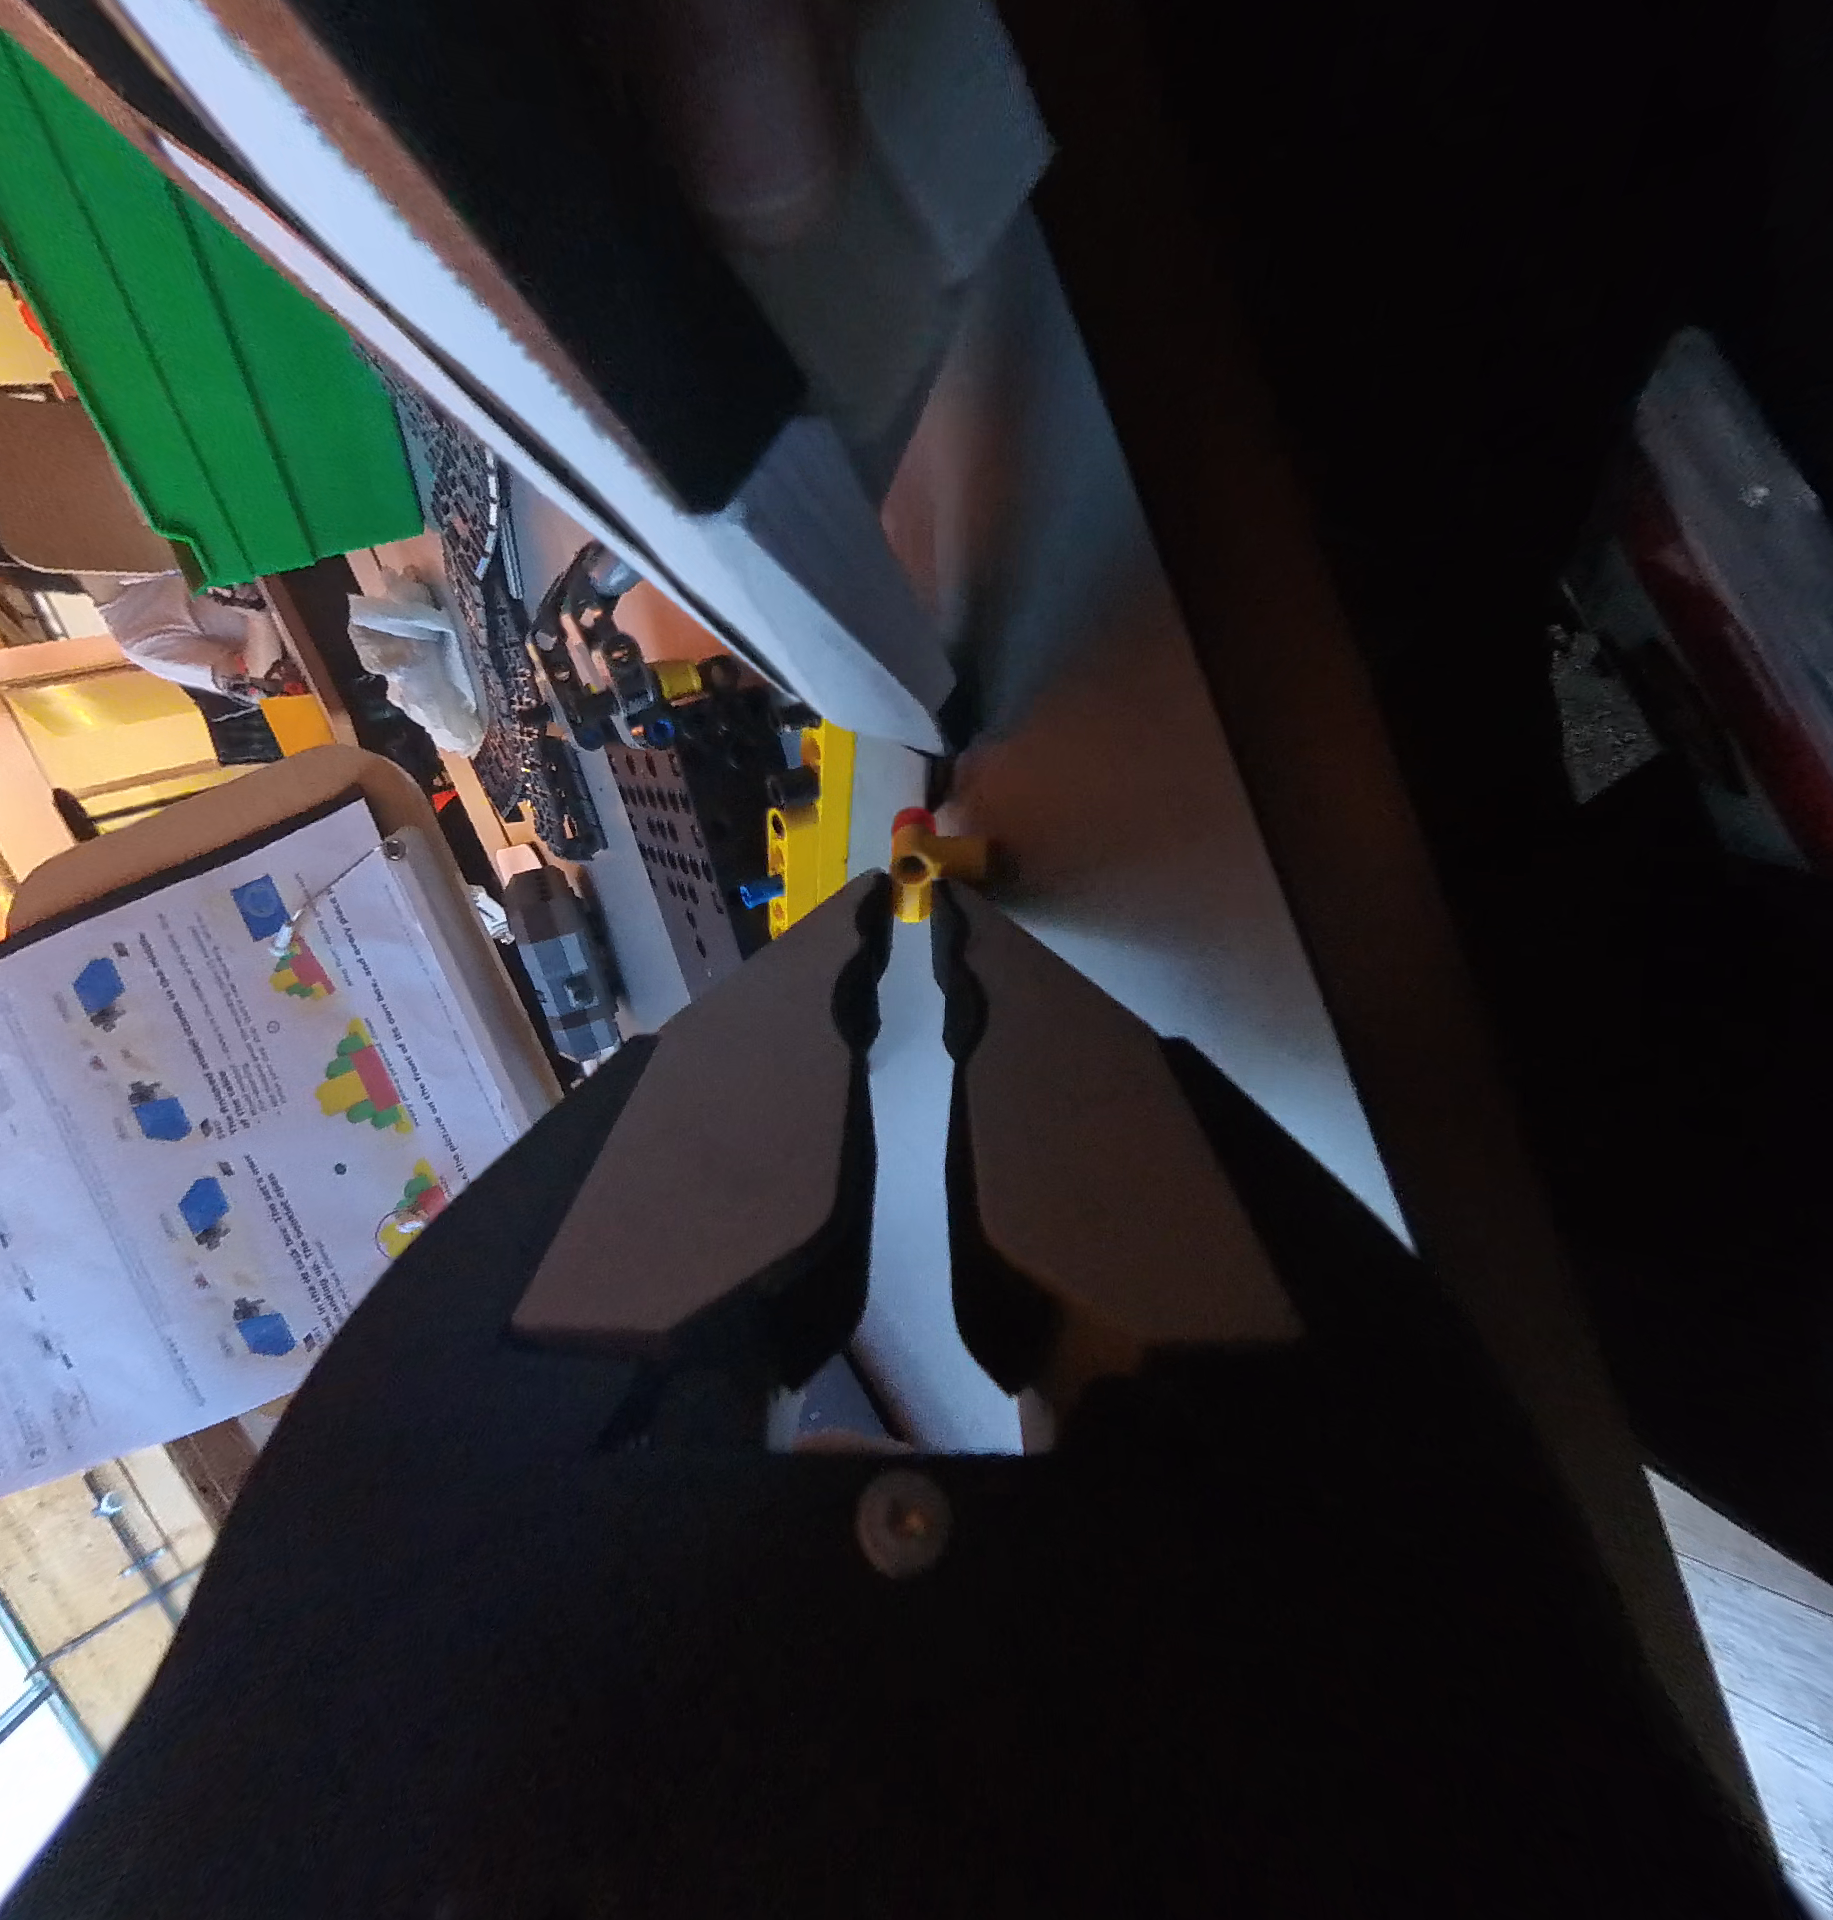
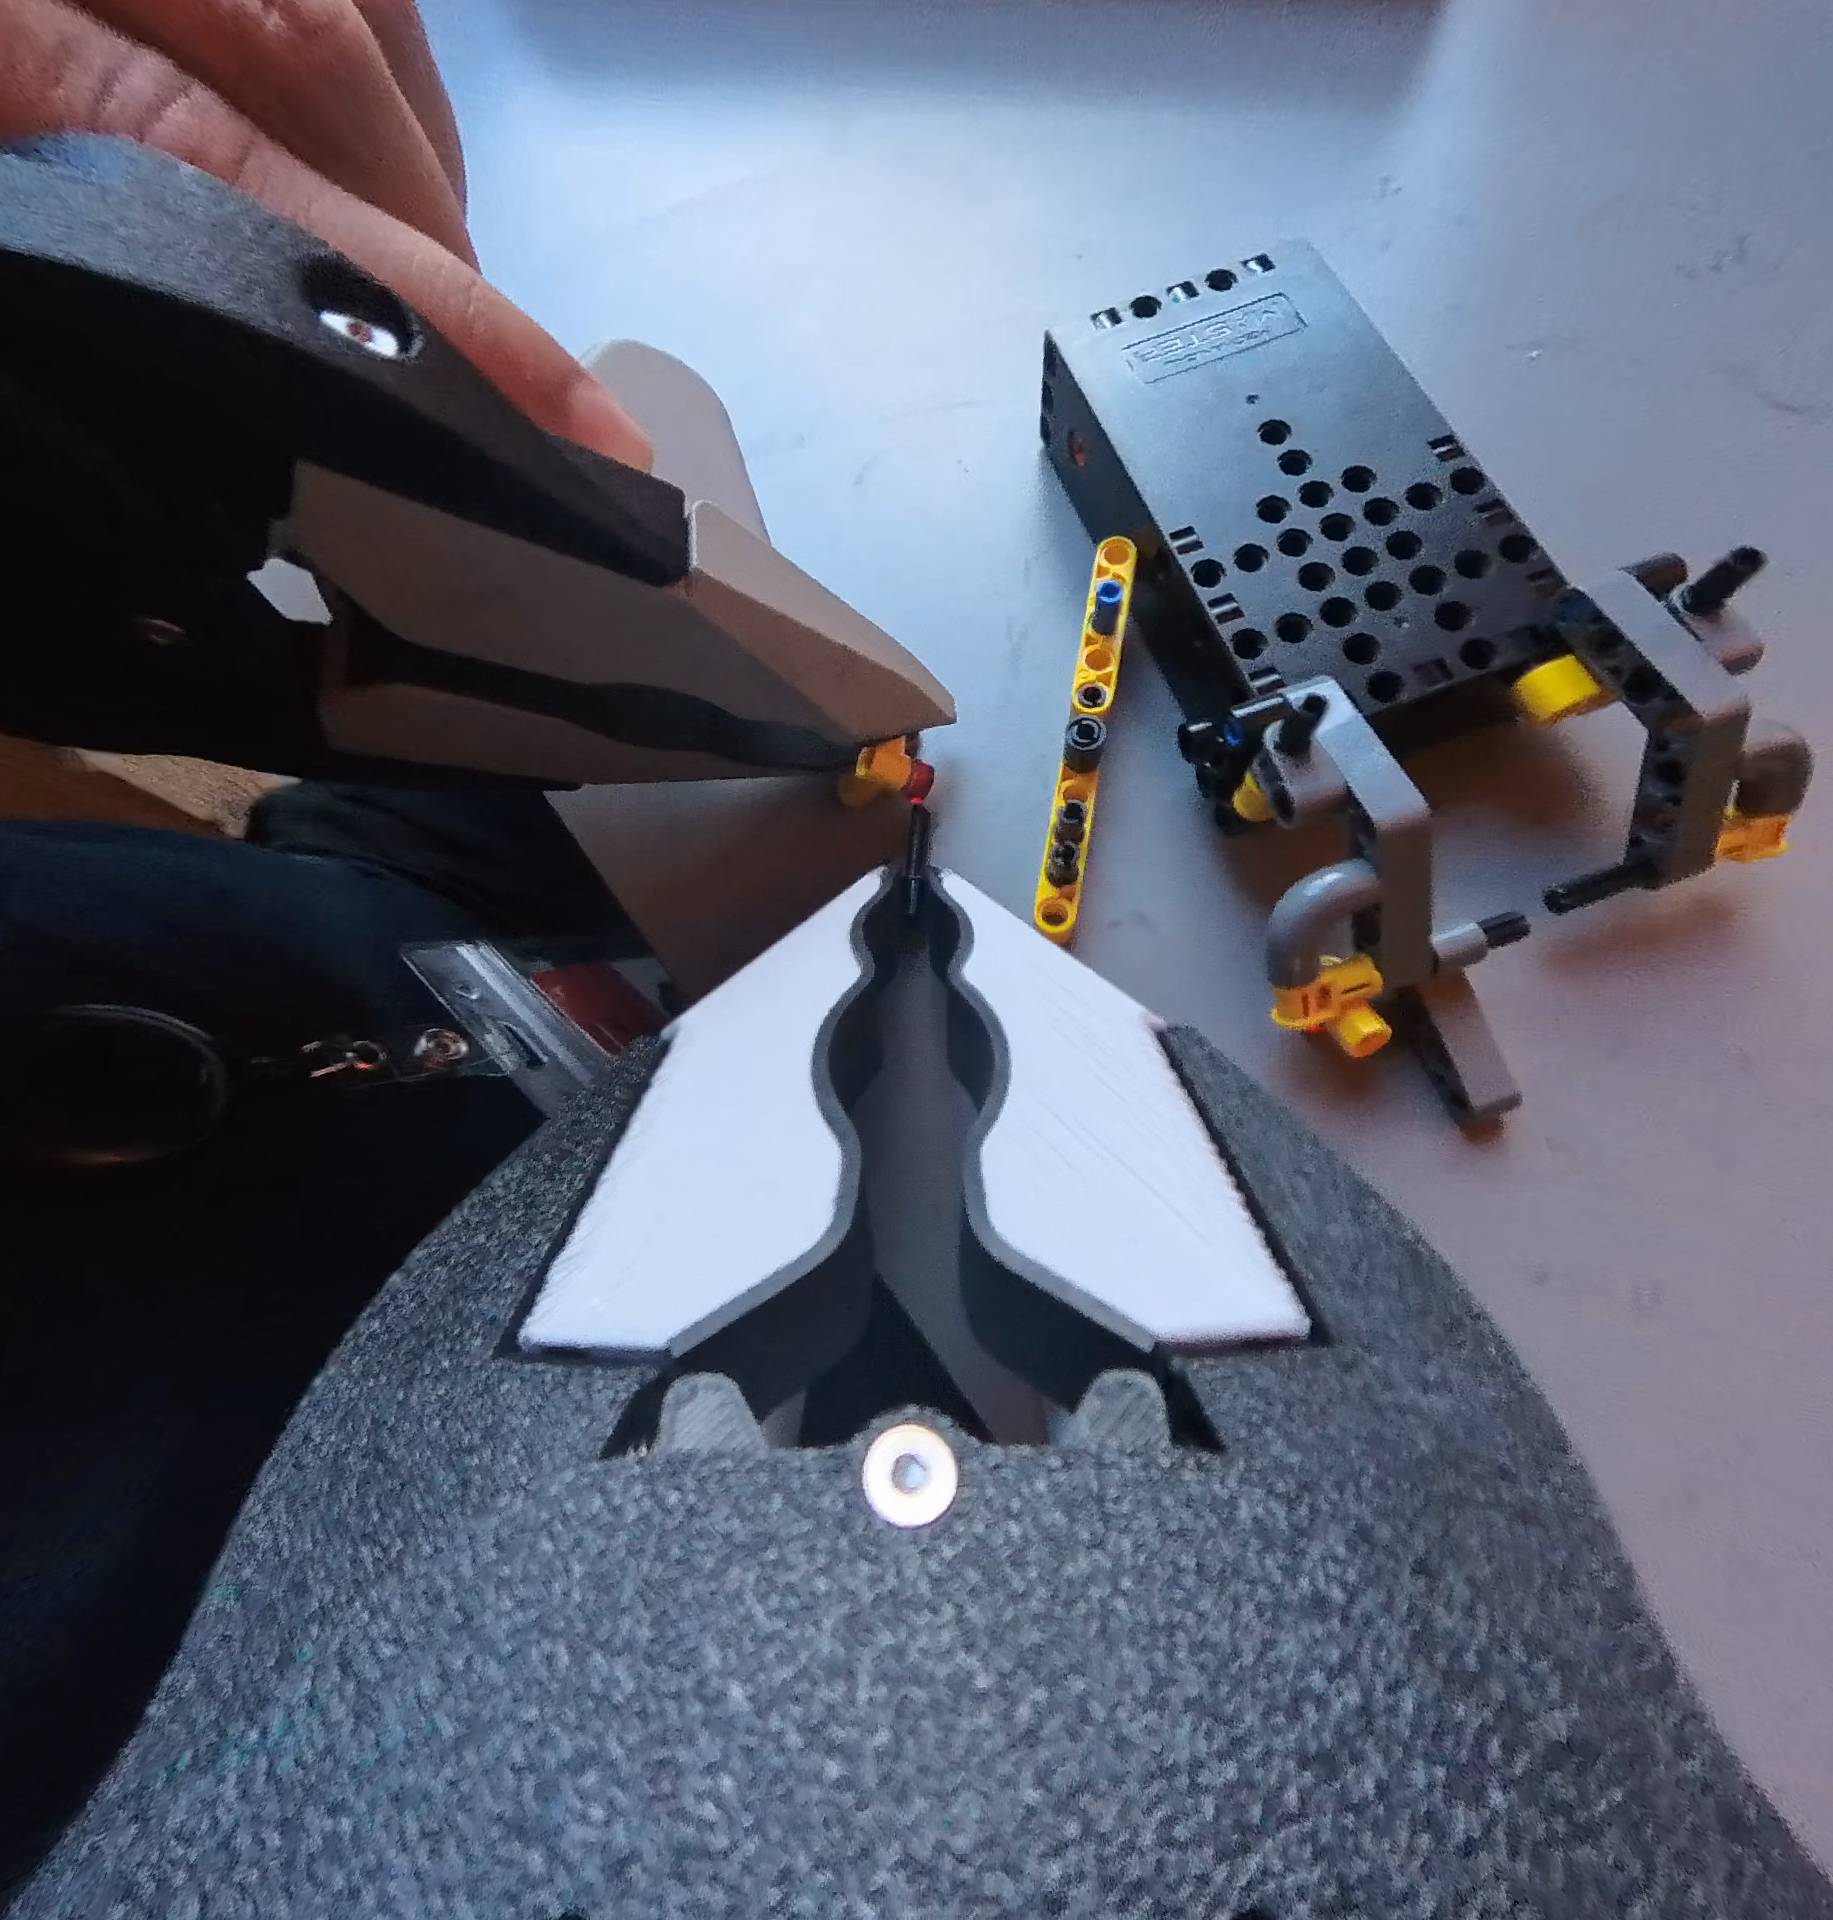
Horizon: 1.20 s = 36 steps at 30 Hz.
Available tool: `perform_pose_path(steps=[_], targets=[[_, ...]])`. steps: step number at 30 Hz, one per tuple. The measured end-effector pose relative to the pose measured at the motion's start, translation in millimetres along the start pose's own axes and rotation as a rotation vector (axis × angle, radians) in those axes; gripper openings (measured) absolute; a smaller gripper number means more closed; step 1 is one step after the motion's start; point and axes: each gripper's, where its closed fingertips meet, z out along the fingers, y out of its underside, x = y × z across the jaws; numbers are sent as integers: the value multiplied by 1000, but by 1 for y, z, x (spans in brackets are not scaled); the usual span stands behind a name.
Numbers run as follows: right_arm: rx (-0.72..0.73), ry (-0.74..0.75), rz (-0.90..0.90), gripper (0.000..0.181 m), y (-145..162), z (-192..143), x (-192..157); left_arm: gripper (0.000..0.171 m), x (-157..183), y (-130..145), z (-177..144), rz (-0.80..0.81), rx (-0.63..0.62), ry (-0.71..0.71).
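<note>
In the left wrist view my left gripper (image 1: 912, 891) is shut on a small yellow connector (image 1: 927, 857) with a red piece on one end. In the right wrist view it (image 2: 896, 756) comes in from the left with a hand on it, holding the same yellow connector (image 2: 876, 774). My right gripper (image 2: 910, 885) is shut on a thin black pin (image 2: 914, 847) that points up at the connector's red end (image 2: 922, 777), its tip just at it. The right gripper's tip (image 1: 938, 740) comes in from above in the left wrist view.
On the grey table lie a black perforated box (image 2: 1307, 499), a yellow holed beam (image 2: 1083, 727) and a grey and black frame assembly (image 2: 1514, 790). The left wrist view shows a green bin (image 1: 185, 343), a printed picture sheet (image 1: 185, 1143) and a grey block (image 1: 569, 982). Less than 4 cm separates the two grippers' tips.
</note>
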Motion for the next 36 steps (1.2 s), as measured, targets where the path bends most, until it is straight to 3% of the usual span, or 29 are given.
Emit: perform_pose_path(steps=[7, 9, 17, 28, 36], targets=[[94, -93, 58, 3, -15, -7, -12, 4, -2, 4, 4, -71, 3, 21], [122, -60, 35, 3, -22, -8, -8, 4, -2, 7, 4, -98, -3, 32], [44, -19, -11, 3, -13, 10, 2, 4, -1, 5, -1, -153, 14, 64], [-36, -23, -60, 3, -9, 8, 8, 4, 0, -2, -6, -307, 104, 108], [-59, -68, -72, 2, -13, -2, -2, 4, -1, 6, -3, -235, 43, 108]])
